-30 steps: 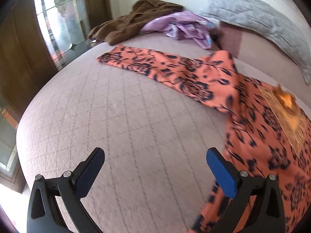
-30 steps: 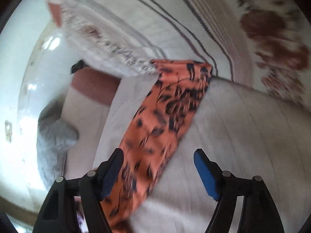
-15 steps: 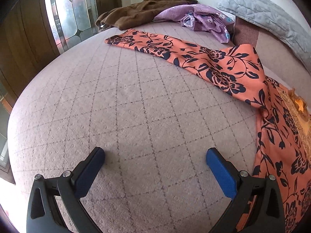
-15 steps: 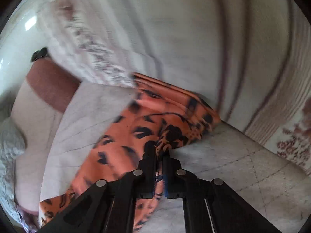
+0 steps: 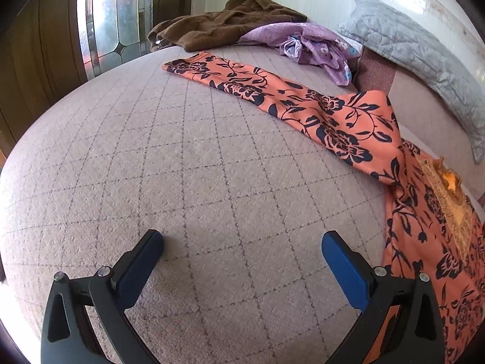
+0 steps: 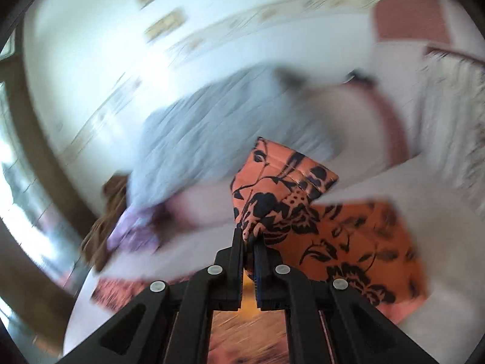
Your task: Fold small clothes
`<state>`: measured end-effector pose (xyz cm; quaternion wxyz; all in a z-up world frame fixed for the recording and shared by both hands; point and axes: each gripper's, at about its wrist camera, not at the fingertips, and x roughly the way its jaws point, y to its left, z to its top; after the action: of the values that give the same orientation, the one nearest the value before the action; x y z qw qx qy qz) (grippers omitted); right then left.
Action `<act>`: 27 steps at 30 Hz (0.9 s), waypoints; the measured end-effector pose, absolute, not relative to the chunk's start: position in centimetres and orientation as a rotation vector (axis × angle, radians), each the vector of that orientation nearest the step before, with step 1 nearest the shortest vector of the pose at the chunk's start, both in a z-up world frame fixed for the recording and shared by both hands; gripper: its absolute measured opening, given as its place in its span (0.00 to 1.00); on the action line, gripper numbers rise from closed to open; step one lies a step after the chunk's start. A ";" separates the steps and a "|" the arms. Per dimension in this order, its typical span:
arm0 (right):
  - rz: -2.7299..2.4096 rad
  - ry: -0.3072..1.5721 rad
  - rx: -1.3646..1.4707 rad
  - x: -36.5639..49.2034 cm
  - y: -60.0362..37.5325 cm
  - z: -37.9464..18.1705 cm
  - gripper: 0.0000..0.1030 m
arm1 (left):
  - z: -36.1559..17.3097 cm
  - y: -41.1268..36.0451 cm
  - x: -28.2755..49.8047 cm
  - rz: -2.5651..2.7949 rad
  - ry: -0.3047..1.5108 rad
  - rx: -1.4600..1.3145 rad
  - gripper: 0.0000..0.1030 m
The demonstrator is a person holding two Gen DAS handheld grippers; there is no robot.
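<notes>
An orange garment with a dark floral print (image 5: 333,121) lies spread on the quilted bed (image 5: 182,166), one sleeve stretched toward the far left and the body at the right edge with a gold embroidered neck patch (image 5: 448,200). My left gripper (image 5: 242,257) is open and empty, hovering over bare bedcover to the left of the garment. My right gripper (image 6: 248,239) is shut on the other sleeve end of the orange garment (image 6: 282,194) and holds it lifted above the bed; this view is motion-blurred.
A brown blanket (image 5: 224,21) and a purple garment (image 5: 309,42) lie at the far side of the bed. A grey quilted pillow (image 5: 418,57) leans at the back right. A stained-glass door (image 5: 121,15) stands to the left, past the bed edge.
My right gripper closed on the sleeve end, then lifted and swung it with the camera turning toward the pillow. My left gripper stayed open and drifted slightly over the bedcover.
</notes>
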<state>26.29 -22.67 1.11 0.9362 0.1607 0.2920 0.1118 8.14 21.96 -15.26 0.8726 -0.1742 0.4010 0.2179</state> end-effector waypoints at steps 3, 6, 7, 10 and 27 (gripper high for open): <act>0.271 0.732 0.311 27.0 -16.9 -4.6 0.09 | -15.2 22.2 7.9 0.444 0.826 -0.386 1.00; 0.310 1.035 0.105 30.0 -11.1 -13.9 0.30 | -15.2 22.2 7.9 0.439 0.826 -0.389 1.00; 0.320 1.141 0.049 30.6 -10.1 -16.4 0.31 | -15.1 22.2 7.8 0.432 0.830 -0.386 1.00; 0.342 1.053 0.124 28.6 -11.5 -15.2 0.32 | -14.3 22.2 7.6 0.392 0.844 -0.390 1.00; 0.200 0.786 0.276 19.7 -27.1 -13.2 0.77 | -7.1 -6.2 20.8 0.013 0.929 0.134 1.00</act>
<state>19.69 -27.10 -13.23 0.9097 0.1337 0.3810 0.0969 20.76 -6.17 -7.13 0.8919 0.0643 0.4476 0.0065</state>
